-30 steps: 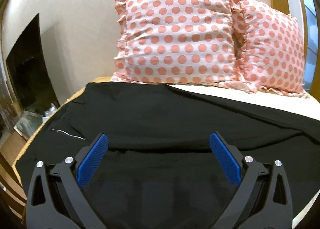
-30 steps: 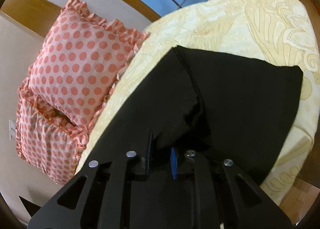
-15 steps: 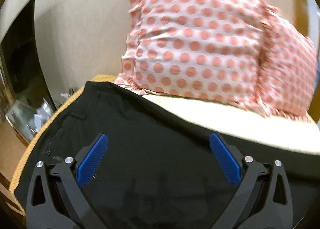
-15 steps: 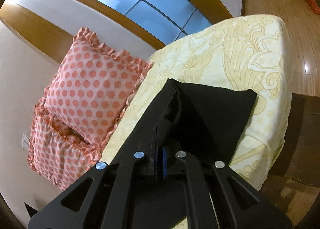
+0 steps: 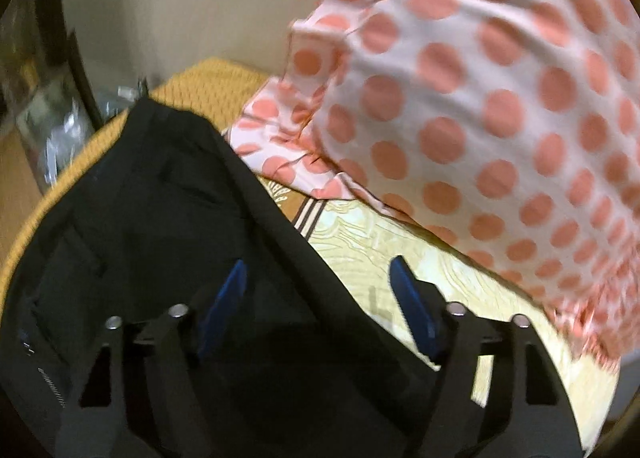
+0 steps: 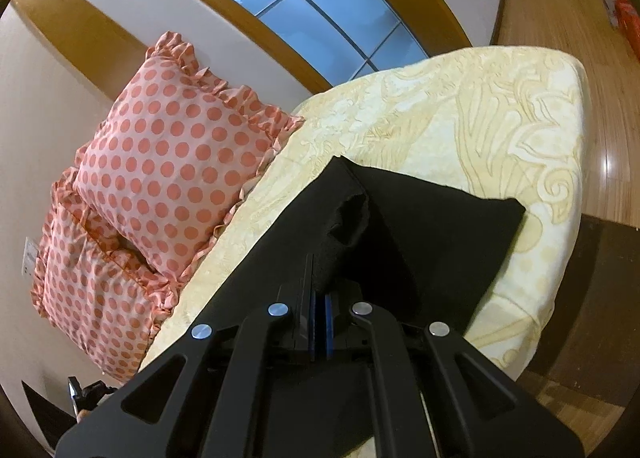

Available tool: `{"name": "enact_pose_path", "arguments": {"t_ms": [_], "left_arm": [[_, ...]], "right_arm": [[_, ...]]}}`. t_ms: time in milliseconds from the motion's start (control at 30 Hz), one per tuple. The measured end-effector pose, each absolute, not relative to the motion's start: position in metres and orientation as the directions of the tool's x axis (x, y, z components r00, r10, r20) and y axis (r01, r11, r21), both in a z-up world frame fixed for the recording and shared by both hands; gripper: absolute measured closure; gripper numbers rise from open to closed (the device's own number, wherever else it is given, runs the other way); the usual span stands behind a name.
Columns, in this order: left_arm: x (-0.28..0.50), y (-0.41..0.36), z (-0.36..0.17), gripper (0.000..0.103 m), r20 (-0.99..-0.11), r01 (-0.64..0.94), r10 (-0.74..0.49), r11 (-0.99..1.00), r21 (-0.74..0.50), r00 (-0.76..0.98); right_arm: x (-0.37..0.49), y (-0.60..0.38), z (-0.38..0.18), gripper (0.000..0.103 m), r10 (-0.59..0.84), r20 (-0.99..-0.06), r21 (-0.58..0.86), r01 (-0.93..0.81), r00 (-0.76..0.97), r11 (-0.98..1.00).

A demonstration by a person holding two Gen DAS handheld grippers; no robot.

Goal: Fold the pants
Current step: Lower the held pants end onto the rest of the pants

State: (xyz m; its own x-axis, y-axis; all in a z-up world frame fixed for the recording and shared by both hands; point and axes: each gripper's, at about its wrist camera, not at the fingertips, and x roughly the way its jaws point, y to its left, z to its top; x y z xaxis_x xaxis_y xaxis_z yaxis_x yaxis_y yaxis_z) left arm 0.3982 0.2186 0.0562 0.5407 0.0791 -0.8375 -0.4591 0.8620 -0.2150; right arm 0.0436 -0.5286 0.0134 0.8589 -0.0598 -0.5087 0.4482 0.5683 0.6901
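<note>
While the right hand-held gripper (image 6: 320,312) has its jaws pinched tight on a bunched fold of the black pants (image 6: 420,225), the left hand-held gripper (image 5: 320,294) sits with jaws spread wide, nothing between them. Pants lie on the bed (image 6: 500,105): in the right wrist view they fill the centre and lower middle of the frame, leg end flat toward centre right, a raised ridge of cloth running up from the blue pads. In the left wrist view the pants (image 5: 160,217) take up the lower left, their edge running diagonally down through frame centre; left pad over cloth, right pad over bare cream bedspread. Left view is blurred, so contact with the fabric can't be told. Polka-dot pillows (image 6: 172,161) sit left of centre in the right view, and one pillow (image 5: 480,97) fills the upper right of the left view, just beside the pants' edge.

Judgement: step is getting a second grip so the garment can be folded over. To do it well, the left hand-held gripper should straddle the diagonal edge, catch all layers, close firmly. Keep right grip tight, lift both ends evenly so cloth doesn't sag or twist. Steer clear of pillow ruffle. Risk: grabbing only the top layer, or snagging bedspread.
</note>
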Motion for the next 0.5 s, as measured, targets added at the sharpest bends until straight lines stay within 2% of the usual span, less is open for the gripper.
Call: {"name": "enact_pose_path", "arguments": {"t_ms": [67, 100, 133, 200, 333, 500], "left_arm": [[0.399, 0.226, 0.049, 0.056, -0.839, -0.475, 0.049, 0.842, -0.257, 0.541], [0.397, 0.231, 0.046, 0.081, -0.831, -0.468, 0.016, 0.833, -0.297, 0.556], [0.393, 0.235, 0.045, 0.089, -0.828, -0.469, -0.003, 0.824, -0.319, 0.560], [0.382, 0.238, 0.048, 0.094, -0.825, -0.465, 0.008, 0.829, -0.310, 0.565], [0.345, 0.232, 0.074, 0.095, -0.795, -0.413, 0.044, 0.871, -0.266, 0.605], [0.241, 0.226, 0.123, 0.095, -0.712, -0.331, 0.034, 0.900, -0.282, 0.701]], "right_arm": [[0.044, -0.529, 0.015, 0.100, -0.060, -0.506, 0.685, 0.443, 0.860, 0.578], [0.045, -0.528, 0.017, 0.100, -0.062, -0.504, 0.681, 0.441, 0.861, 0.585], [0.045, -0.528, 0.018, 0.100, -0.064, -0.502, 0.677, 0.438, 0.862, 0.591], [0.046, -0.528, 0.021, 0.100, -0.066, -0.498, 0.671, 0.432, 0.865, 0.603], [0.045, -0.528, 0.029, 0.100, -0.076, -0.479, 0.666, 0.419, 0.874, 0.617], [0.036, -0.533, 0.044, 0.100, -0.098, -0.447, 0.659, 0.401, 0.889, 0.636]]}}
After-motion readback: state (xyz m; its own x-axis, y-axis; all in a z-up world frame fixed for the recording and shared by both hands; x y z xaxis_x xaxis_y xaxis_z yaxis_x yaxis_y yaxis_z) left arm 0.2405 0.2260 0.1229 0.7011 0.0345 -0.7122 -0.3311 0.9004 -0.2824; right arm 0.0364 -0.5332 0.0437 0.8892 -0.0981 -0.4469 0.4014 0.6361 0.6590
